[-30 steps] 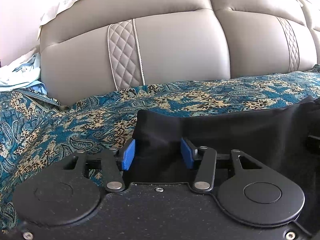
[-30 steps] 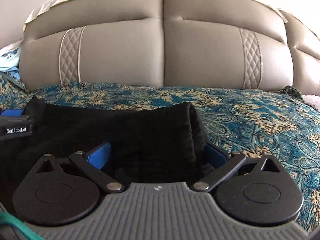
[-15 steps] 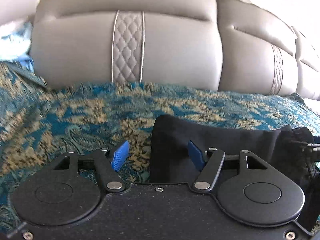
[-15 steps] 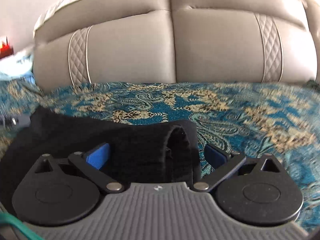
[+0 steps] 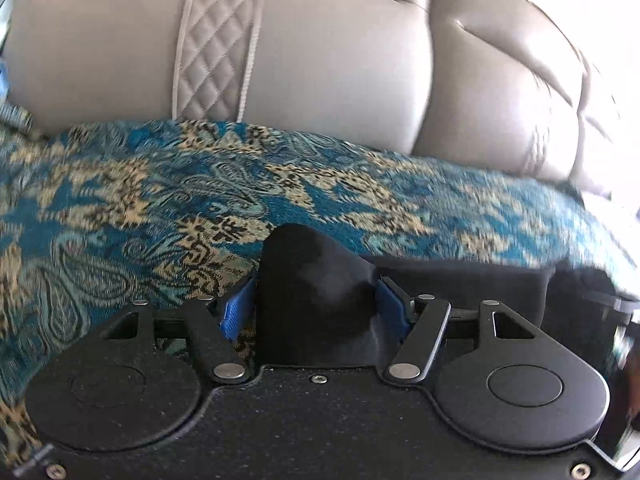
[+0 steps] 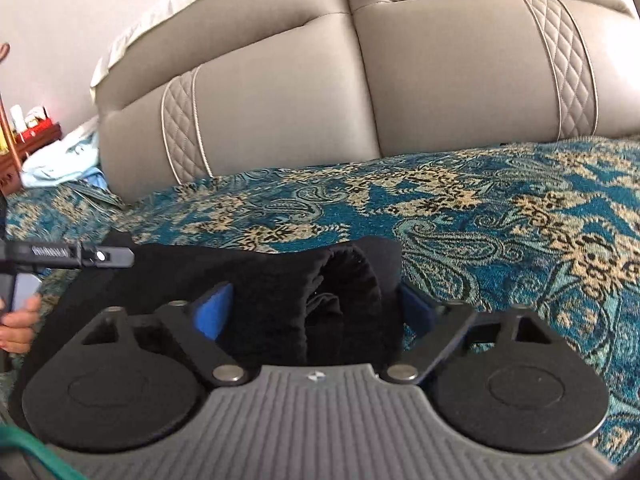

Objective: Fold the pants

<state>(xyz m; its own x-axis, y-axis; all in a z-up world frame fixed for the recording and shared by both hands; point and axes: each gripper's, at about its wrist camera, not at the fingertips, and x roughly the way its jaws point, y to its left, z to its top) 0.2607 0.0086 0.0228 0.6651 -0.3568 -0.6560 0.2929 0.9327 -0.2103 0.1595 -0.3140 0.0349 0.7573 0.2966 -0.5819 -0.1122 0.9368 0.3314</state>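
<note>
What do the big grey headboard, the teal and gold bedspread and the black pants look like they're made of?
Grey padded headboard: probably leather or faux leather, a smooth soft sheen with quilted diamond stitching.
Teal and gold paisley bedspread: seemingly woven fabric, matte and grainy.
Black pants: soft matte knit by the look, ribbed at the gathered edge.

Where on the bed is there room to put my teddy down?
The patterned bedspread is bare between the black pants and the padded headboard, and to the pants' right. In the left wrist view it is also bare to their left. The near middle is crowded: pants and both tongs. Pale cloths fill the far left corner.
</note>
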